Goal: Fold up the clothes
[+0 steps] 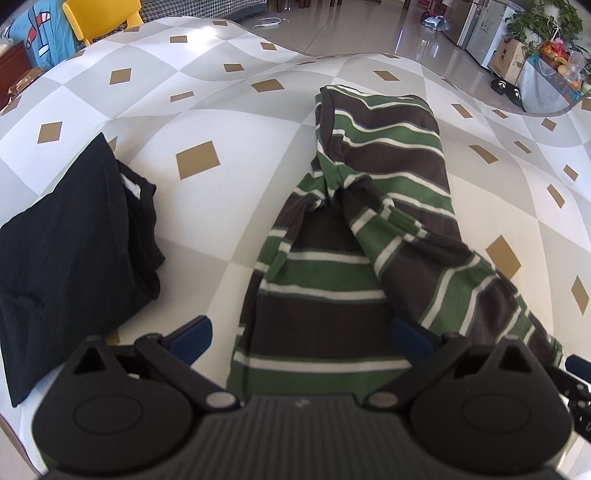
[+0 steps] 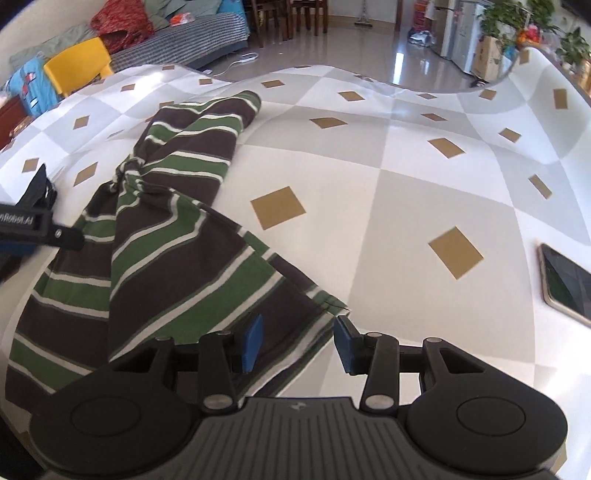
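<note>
A brown, green and white striped shirt (image 1: 332, 266) lies bunched and twisted along the checked tablecloth (image 1: 207, 229). My left gripper (image 1: 301, 332) is open, its blue pads on either side of the shirt's near hem. In the right wrist view the same striped shirt (image 2: 166, 240) spreads to the left, one corner reaching toward my right gripper (image 2: 297, 343). That gripper is open, with the shirt's edge lying between its blue pads (image 2: 253, 341). The left gripper (image 2: 33, 225) shows at the left edge of the right wrist view.
A folded black garment (image 1: 70, 251) lies on the table to the left of the striped shirt. A phone (image 2: 565, 284) rests near the table's right edge. A yellow chair (image 1: 103, 18) stands beyond the far edge, with shiny floor, a fridge and plants behind.
</note>
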